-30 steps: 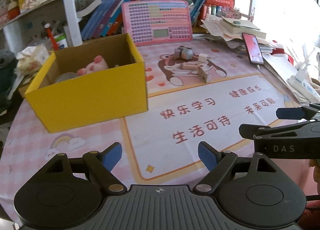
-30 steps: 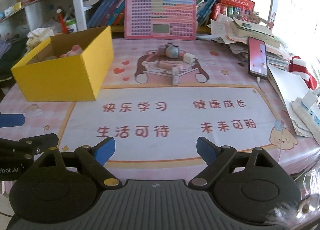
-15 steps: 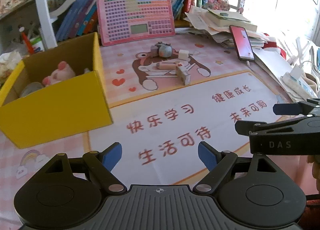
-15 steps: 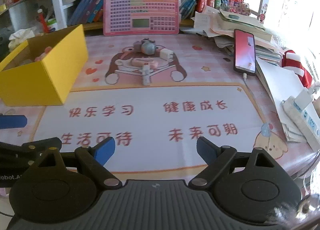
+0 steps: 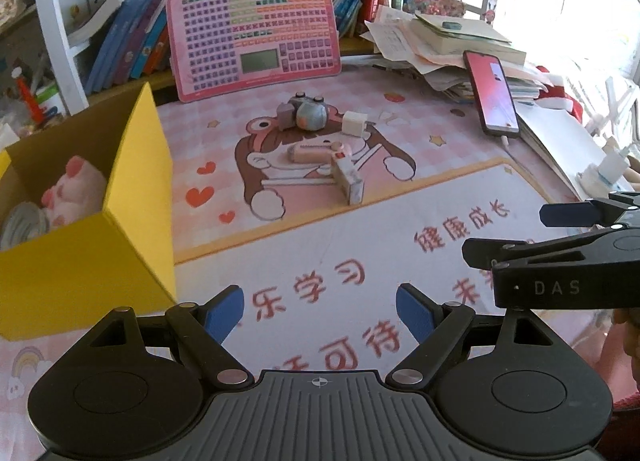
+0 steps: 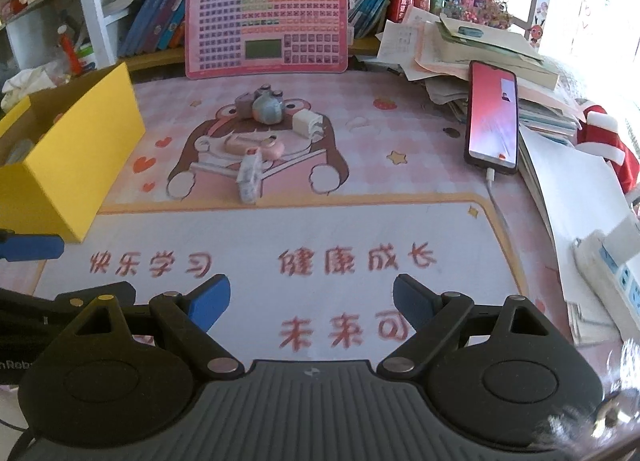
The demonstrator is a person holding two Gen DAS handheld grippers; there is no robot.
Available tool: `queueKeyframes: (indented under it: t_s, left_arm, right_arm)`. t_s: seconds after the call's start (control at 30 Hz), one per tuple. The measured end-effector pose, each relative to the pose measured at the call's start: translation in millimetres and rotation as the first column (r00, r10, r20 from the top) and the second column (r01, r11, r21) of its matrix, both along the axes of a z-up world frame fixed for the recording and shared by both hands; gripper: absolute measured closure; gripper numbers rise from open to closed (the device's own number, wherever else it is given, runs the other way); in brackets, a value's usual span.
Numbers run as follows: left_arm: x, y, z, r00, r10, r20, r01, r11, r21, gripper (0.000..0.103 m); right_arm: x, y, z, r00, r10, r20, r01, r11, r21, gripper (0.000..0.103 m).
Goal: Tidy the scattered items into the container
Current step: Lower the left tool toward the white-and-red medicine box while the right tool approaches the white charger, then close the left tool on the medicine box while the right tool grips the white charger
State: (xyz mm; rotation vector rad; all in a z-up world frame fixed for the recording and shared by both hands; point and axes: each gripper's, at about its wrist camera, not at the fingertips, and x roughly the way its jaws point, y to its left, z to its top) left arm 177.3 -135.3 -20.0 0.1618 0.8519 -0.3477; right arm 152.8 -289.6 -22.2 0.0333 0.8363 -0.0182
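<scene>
A yellow cardboard box (image 5: 136,221) (image 6: 76,165) stands at the left with a pink plush toy (image 5: 76,189) inside. On the pink mat lie a grey toy camera (image 5: 306,115) (image 6: 266,107), a white charger plug (image 5: 354,123) (image 6: 306,123), a pink flat item (image 5: 316,153) (image 6: 256,147) and a small white box (image 5: 348,181) (image 6: 250,175). My left gripper (image 5: 320,313) and right gripper (image 6: 310,303) are both open and empty, well short of the items.
A pink keyboard toy (image 5: 254,35) leans on the bookshelf behind. A phone (image 6: 492,117) on a cable and paper stacks (image 6: 480,49) lie at the right. A power strip (image 6: 612,265) sits near the right edge.
Both grippers have moved forward and to the right toward the items on the mat. The yellow box has slid leftward in both views. Both stay open.
</scene>
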Motion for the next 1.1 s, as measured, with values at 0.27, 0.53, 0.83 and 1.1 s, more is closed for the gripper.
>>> queueKeyframes:
  t_s: [0.27, 0.53, 0.83, 1.1]
  left_arm:
    - [28.0, -20.3, 4.0, 0.999, 0.029, 0.027, -0.030, 1.000, 0.009, 0.018]
    - [66.2, -41.0, 2.5, 0.997, 0.055, 0.059, -0.055, 0.998, 0.003, 0.019]
    - [104.1, -64.1, -17.9, 0.999, 0.040, 0.018, -0.040, 0.999, 0.001, 0.041]
    - [134.1, -73.4, -34.4, 0.998, 0.066, -0.026, -0.066, 0.998, -0.024, 0.058]
  right_arm:
    - [36.2, -20.6, -4.0, 0.999, 0.047, 0.011, -0.047, 0.998, 0.032, 0.014]
    - [85.9, -38.4, -2.3, 0.993, 0.094, 0.067, -0.097, 0.994, 0.041, 0.022]
    - [148.0, -43.5, -12.3, 0.984, 0.168, 0.059, -0.172, 0.983, 0.071, 0.046]
    - [204.8, -36.9, -26.0, 0.974, 0.220, 0.052, -0.223, 0.973, 0.059, 0.049]
